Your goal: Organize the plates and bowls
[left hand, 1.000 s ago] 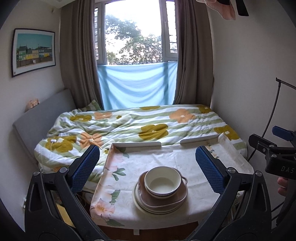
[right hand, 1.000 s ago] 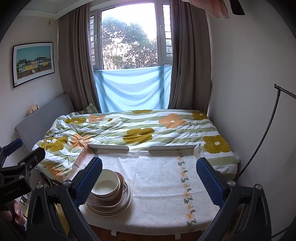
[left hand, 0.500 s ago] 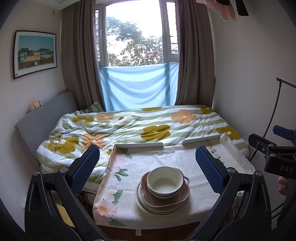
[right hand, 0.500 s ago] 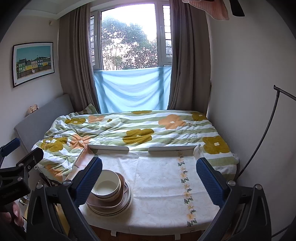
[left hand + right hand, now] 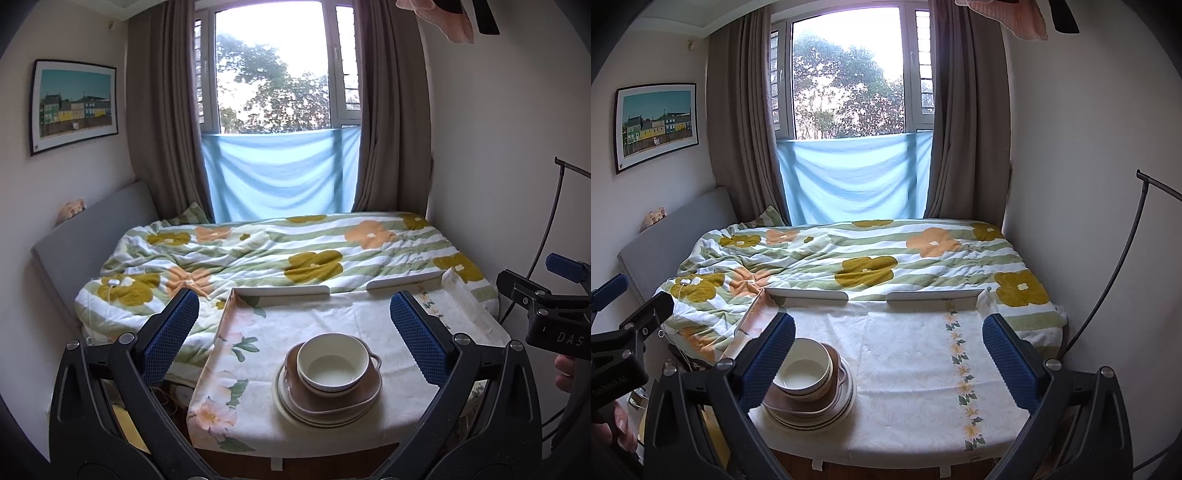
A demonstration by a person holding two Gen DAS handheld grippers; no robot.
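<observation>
A white bowl (image 5: 332, 363) sits on top of a brown dish (image 5: 364, 393), which rests on a pile of cream plates (image 5: 284, 400) near the front of the cloth-covered table (image 5: 317, 314). My left gripper (image 5: 295, 332) hangs open in front of the pile, well back from it, fingers empty. In the right wrist view the same bowl (image 5: 805, 373), brown dish (image 5: 834, 360) and plates (image 5: 846, 404) lie at the table's front left, partly behind my left finger. My right gripper (image 5: 886, 341) is open and empty, facing the bare cloth.
A bed with a flowered quilt (image 5: 288, 251) lies beyond the table's raised back rim (image 5: 284, 291). Walls close in on both sides. A black stand pole (image 5: 1115, 280) leans at the right. A hand (image 5: 565, 373) holds the other gripper (image 5: 550, 306) at the right edge.
The left view has crept slightly nearer and lower toward the pile of dishes. The right view has barely shifted. Both grippers stay open.
</observation>
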